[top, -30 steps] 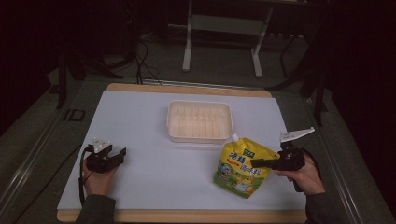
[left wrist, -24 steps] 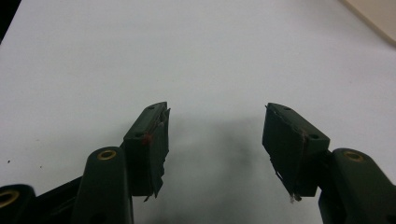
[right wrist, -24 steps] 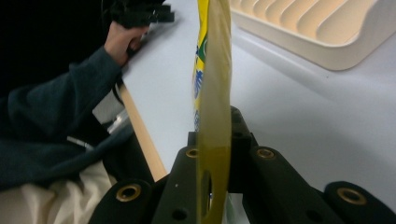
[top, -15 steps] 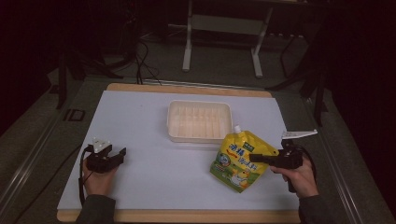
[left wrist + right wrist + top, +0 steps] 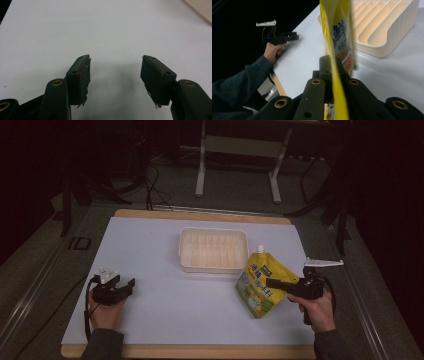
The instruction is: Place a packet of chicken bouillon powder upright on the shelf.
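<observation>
A yellow pouch [image 5: 256, 282] with a white spout cap hangs just right of the tray, spout toward the far side. My right gripper [image 5: 271, 282] is shut on its right edge. In the right gripper view the jaws [image 5: 331, 65] pinch the thin yellow pouch [image 5: 337, 35] edge-on, with printed text facing the tray. My left gripper [image 5: 129, 285] rests low over the table's left front, held by a hand. Its jaws [image 5: 115, 72] stand open with bare white table between them.
A cream slotted tray [image 5: 213, 251] sits at the table's middle, its ribbed inside [image 5: 384, 27] close behind the pouch. The white table mat [image 5: 165, 320] has a wooden rim. A dark floor with metal stand legs [image 5: 201, 165] lies beyond.
The pouch has swung up off the table, its spout moving toward the tray's right corner. The right hand rolled a little in place. The left gripper stayed still.
</observation>
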